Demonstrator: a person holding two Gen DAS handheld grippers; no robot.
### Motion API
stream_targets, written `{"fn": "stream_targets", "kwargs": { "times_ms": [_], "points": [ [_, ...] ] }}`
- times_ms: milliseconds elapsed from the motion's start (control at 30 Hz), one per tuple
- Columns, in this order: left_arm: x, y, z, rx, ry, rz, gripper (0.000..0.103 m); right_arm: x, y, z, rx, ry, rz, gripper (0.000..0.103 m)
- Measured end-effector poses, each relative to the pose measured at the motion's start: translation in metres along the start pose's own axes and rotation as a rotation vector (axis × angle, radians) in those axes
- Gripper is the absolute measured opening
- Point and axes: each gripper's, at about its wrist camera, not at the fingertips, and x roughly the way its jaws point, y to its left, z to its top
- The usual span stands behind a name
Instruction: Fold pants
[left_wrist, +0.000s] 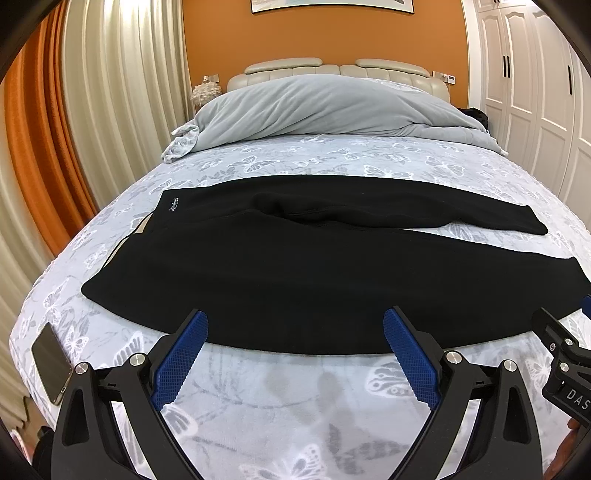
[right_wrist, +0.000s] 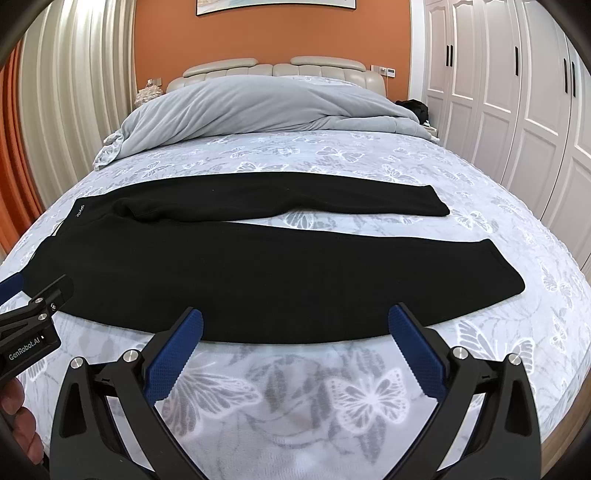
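Black pants (left_wrist: 258, 266) lie flat across the bed, waistband to the left and the two legs stretching right; they also show in the right wrist view (right_wrist: 207, 273). The far leg lies apart from the near leg, with a strip of sheet between them. My left gripper (left_wrist: 295, 321) is open and empty, its blue fingertips at the near edge of the pants by the hip. My right gripper (right_wrist: 295, 321) is open and empty at the near edge of the near leg. Each gripper shows at the side of the other's view.
The bed has a grey butterfly-print sheet (right_wrist: 369, 398). A grey duvet (right_wrist: 258, 107) is heaped at the headboard. A phone (left_wrist: 51, 365) lies on the bed's left edge. Curtains hang on the left and white wardrobe doors (right_wrist: 517, 110) stand on the right.
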Motion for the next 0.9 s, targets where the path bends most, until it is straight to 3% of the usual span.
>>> {"fn": "stream_targets", "kwargs": {
  "times_ms": [900],
  "points": [
    [0.0005,0.0011,-0.0010,0.003,-0.003,0.002,0.094,0.0001,0.0003,-0.0007,-0.001,-0.001,-0.001,0.098]
  ]
}}
